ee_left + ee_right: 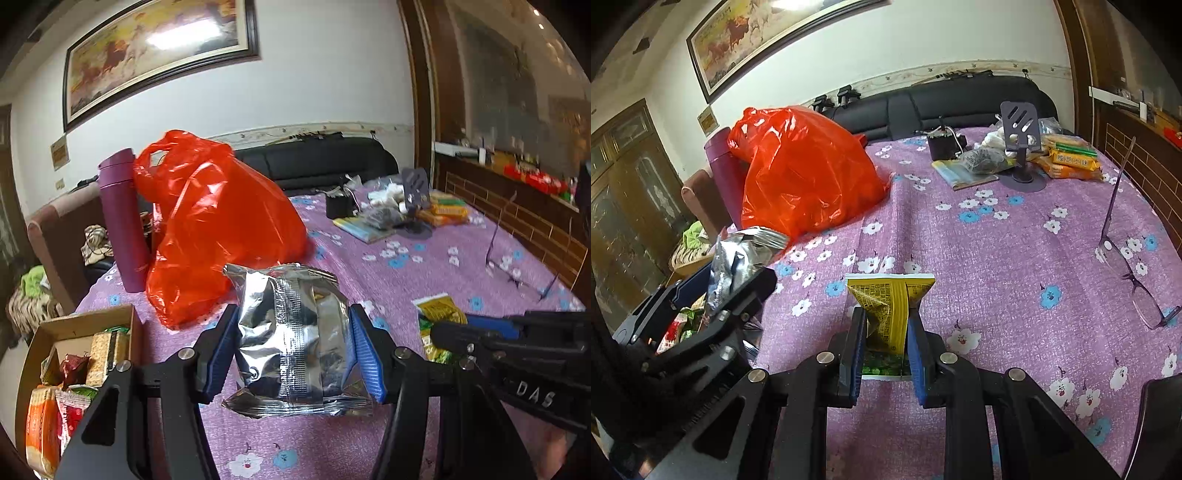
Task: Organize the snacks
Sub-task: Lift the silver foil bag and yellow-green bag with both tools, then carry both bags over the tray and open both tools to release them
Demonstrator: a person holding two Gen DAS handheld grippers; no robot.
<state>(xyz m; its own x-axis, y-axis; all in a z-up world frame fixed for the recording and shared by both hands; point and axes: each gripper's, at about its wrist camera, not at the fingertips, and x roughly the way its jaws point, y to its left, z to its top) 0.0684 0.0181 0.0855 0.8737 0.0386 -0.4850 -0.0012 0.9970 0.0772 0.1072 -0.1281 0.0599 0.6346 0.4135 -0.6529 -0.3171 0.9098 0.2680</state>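
Note:
My left gripper [293, 354] is shut on a crinkled silver foil snack bag [291, 332], its blue pads pressing both sides, above the purple flowered tablecloth [424, 266]. In the right wrist view the same silver bag [733, 266] shows at the left, held by the left gripper [738, 291]. My right gripper [886, 343] is shut on a small yellow and green snack packet [886, 314], squeezed between its blue pads. That yellow packet [437, 314] also shows at the right of the left wrist view, under the right gripper's black fingers [465, 338]. A cardboard box [79, 325] at the lower left holds several snack packs.
A large red plastic bag [805, 177] and a purple flask [123, 221] stand at the table's left. A phone stand [1021, 140], biscuit packs [1067, 157], a booklet and a black box sit at the far end. Glasses [1123, 254] lie at the right edge.

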